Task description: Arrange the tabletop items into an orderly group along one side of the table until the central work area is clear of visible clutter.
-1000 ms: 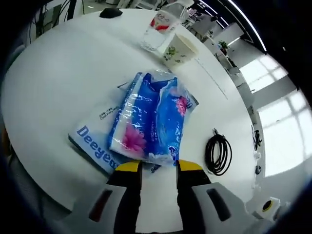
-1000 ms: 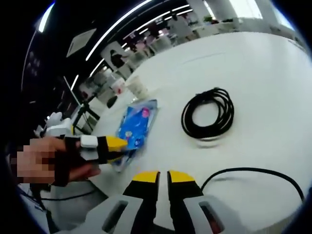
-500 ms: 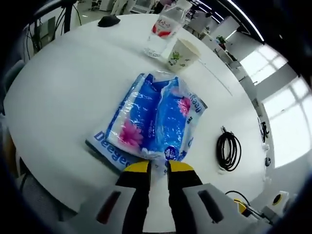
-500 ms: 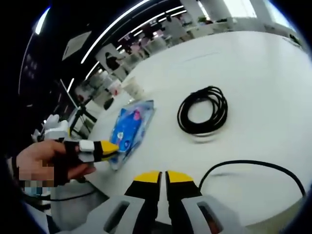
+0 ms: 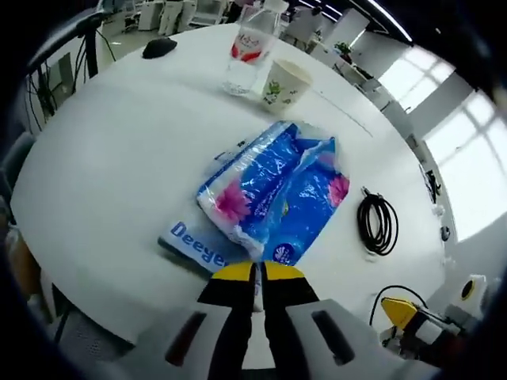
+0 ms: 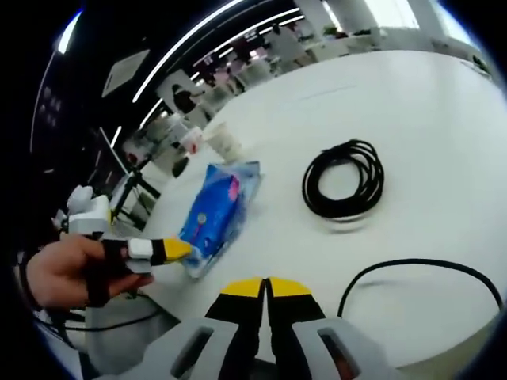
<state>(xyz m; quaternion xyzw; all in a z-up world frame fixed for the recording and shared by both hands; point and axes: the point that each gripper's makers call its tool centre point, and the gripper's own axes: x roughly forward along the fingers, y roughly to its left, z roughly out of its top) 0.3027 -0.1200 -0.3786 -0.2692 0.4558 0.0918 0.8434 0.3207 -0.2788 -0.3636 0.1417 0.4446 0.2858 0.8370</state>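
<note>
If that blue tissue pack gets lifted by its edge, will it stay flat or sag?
The blue tissue pack would probably sag: its crinkled plastic wrap looks soft. It seems light, bulky padding rather than anything dense. The glossy film may slip, though the left gripper looks closed on its edge.

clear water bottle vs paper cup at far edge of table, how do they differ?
The clear plastic water bottle with the red label is taller and see-through; the white paper cup with the green print is shorter, opaque and open-topped. The bottle is slim; the cup widens towards its rim. Both stand upright, side by side on the white table.
</note>
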